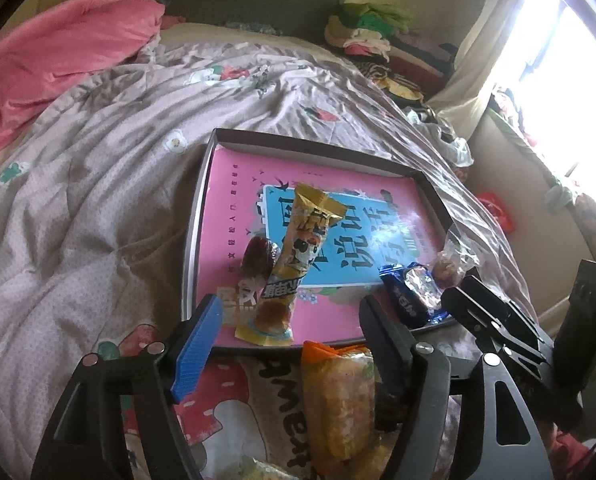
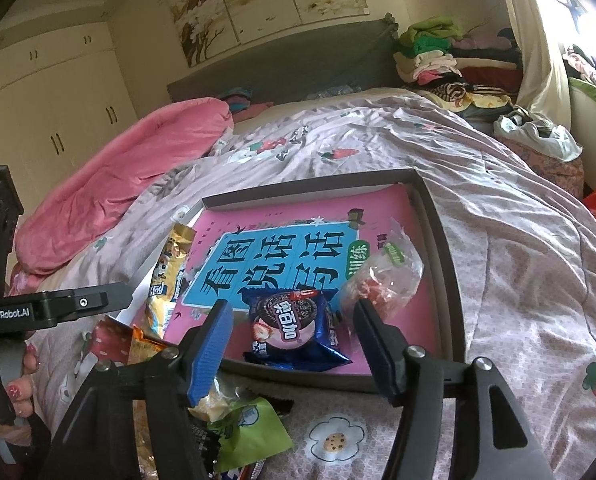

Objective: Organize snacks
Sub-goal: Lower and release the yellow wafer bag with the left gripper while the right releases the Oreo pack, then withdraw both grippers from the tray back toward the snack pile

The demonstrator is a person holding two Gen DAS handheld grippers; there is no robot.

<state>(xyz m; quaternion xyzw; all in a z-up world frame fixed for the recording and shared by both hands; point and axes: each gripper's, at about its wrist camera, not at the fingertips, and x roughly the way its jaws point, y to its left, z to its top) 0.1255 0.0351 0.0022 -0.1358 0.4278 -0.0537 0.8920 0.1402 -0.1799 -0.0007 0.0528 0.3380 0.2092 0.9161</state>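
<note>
A shallow dark tray lies on the bed with a pink and blue book as its floor. In the left wrist view a long yellow snack packet lies on the book beside a dark red sweet in clear wrap. My left gripper is open, and the packet's near end sits loose between its fingers. In the right wrist view a blue Oreo packet rests at the front of the tray. My right gripper stands open around it, pads apart from it. A clear bag of red snacks lies just behind.
Loose snacks lie on the flowered quilt in front of the tray: an orange packet and a green packet. A hand with painted nails holds the left gripper. A pink blanket and piled clothes lie further back.
</note>
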